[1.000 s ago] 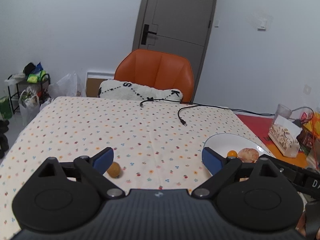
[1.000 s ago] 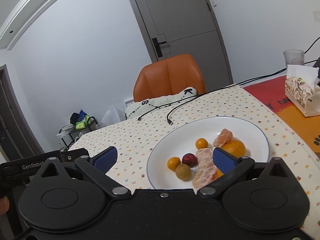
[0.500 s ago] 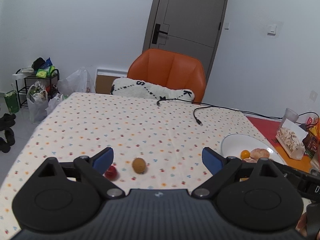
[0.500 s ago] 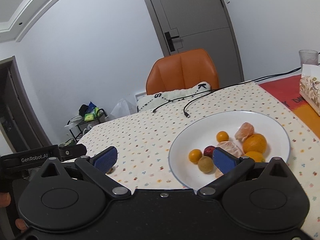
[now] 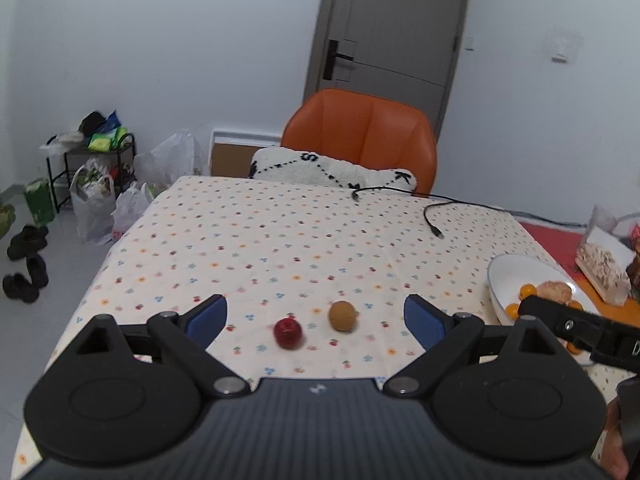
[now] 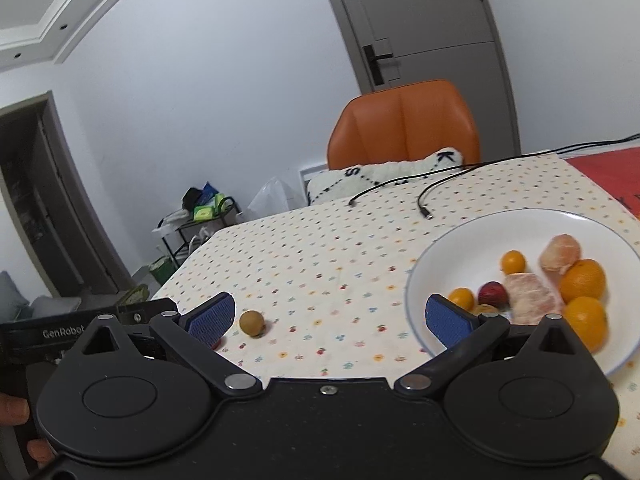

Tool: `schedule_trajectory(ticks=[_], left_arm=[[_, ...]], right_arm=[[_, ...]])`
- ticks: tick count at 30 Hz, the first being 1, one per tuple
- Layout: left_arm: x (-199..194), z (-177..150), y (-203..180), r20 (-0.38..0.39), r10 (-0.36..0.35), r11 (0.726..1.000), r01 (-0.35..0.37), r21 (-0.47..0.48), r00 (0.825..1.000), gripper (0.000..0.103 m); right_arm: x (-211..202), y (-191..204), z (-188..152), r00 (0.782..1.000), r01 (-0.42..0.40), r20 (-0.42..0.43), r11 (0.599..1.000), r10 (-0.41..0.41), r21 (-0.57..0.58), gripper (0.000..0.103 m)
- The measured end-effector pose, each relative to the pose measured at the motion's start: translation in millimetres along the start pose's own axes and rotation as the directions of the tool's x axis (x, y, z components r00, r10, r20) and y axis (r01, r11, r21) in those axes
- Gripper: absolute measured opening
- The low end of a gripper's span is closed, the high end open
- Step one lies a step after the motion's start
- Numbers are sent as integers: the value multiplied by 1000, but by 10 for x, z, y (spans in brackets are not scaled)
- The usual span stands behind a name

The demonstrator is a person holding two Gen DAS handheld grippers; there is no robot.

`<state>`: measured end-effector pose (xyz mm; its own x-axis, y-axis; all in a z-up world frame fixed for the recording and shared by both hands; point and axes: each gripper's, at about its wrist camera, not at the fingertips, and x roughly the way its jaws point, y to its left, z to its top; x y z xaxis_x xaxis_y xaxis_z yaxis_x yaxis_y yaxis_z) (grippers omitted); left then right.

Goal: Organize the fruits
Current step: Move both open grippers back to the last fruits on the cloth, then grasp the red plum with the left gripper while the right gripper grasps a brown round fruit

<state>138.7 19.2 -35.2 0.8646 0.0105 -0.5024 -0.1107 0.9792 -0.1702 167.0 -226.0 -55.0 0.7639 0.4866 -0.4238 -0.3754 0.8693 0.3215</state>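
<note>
Left tool [image 5: 315, 316] has pulled back, open and empty, bringing red fruit [image 5: 287, 333] and brown fruit [image 5: 342, 316] into view loose on the worktop [image 5: 280, 236], plate [image 5: 505, 276] at 3 o'clock; right tool [image 6: 328, 318] also open, open cloth all round.

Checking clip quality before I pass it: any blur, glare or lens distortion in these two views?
Left wrist view: red fruit slightly smeared, brown fruit sharper; door bows with fisheye; soft even light, no glare. Right wrist view: plate fruit soft at the right edge, ceiling lines curve strongly.
</note>
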Motion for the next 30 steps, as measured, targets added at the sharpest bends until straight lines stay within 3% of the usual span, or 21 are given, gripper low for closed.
schedule_trajectory(ticks=[10, 19, 30], left_arm=[[137, -55, 152, -15, 22, 1000, -22, -20, 1000, 89], [358, -101, 173, -61, -3, 999, 0, -45, 998, 64], [638, -137, 249, -109, -20, 997, 11, -83, 994, 48]], right_arm=[[258, 102, 0, 998, -39, -42, 999, 39, -13, 97], [415, 194, -12, 996, -37, -88, 998, 32, -58, 83], [684, 289, -43, 987, -54, -157, 995, 40, -86, 74]])
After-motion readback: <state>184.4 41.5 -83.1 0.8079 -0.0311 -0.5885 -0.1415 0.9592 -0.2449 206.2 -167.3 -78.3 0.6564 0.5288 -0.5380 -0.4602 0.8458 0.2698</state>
